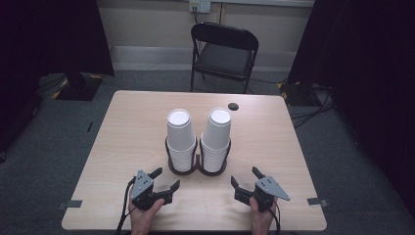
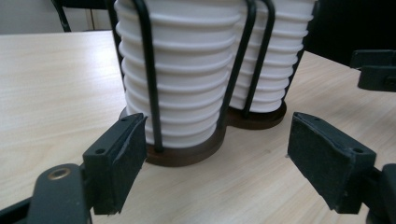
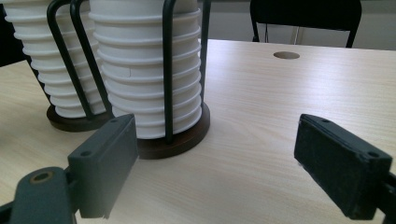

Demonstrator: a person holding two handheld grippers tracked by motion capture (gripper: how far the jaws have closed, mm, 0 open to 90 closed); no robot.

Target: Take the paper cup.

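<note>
Two stacks of white paper cups stand upside down in a dark double wire holder at the table's middle. The left stack and the right stack are side by side. My left gripper rests open on the table just in front and to the left of the holder, nothing between its jaws. My right gripper rests open in front and to the right. In the left gripper view the near stack sits between wire uprights. The right gripper view shows the near stack on its brown base.
A black folding chair stands beyond the far edge of the wooden table. A dark round spot lies near the table's far edge. Tape marks sit at the front corners. Dark curtains hang at both sides.
</note>
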